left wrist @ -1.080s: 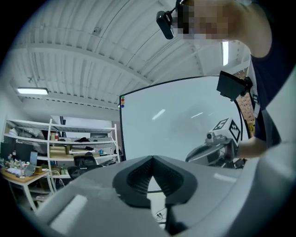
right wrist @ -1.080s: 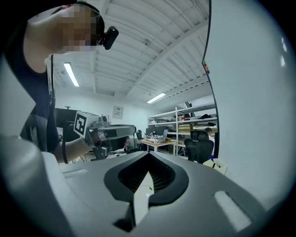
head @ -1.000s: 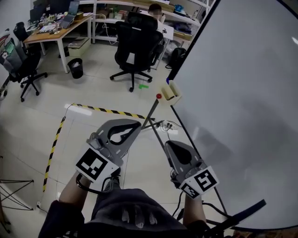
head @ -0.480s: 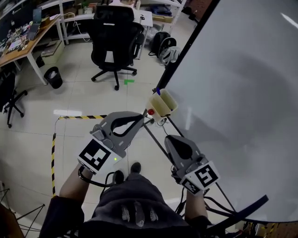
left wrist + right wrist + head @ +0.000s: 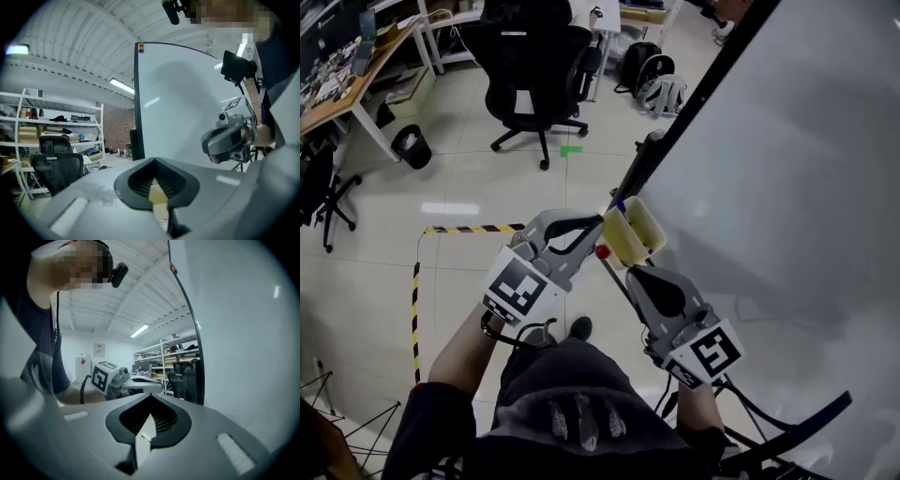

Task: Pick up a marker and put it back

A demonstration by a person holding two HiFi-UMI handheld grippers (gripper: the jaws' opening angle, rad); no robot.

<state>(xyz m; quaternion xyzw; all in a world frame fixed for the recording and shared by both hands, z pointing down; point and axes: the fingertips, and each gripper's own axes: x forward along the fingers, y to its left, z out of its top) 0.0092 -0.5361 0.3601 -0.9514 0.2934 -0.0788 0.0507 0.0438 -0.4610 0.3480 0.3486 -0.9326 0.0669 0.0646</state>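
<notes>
A cream marker holder [image 5: 636, 232] hangs on the lower frame of the big whiteboard [image 5: 787, 187]. A blue marker cap [image 5: 621, 204] sticks up at the holder's left end, and a small red round thing [image 5: 602, 251] sits just below it. My left gripper [image 5: 598, 221] is shut and empty, its tip right beside the holder's left end. My right gripper [image 5: 630, 270] is also shut and empty, its tip just under the holder. In the left gripper view the closed jaws [image 5: 154, 159] point at the board, with the holder's cream wall [image 5: 157, 194] behind them.
A black office chair [image 5: 534, 66] stands on the floor beyond the board. A bin [image 5: 411, 145] and a desk [image 5: 347, 84] are at the far left, and bags [image 5: 652, 84] lie near the board's far leg. Yellow-black tape [image 5: 473, 228] marks the floor.
Both grippers have drawn closer to the marker holder. The left gripper has swung right until its tip is beside the holder; both stay shut and empty.
</notes>
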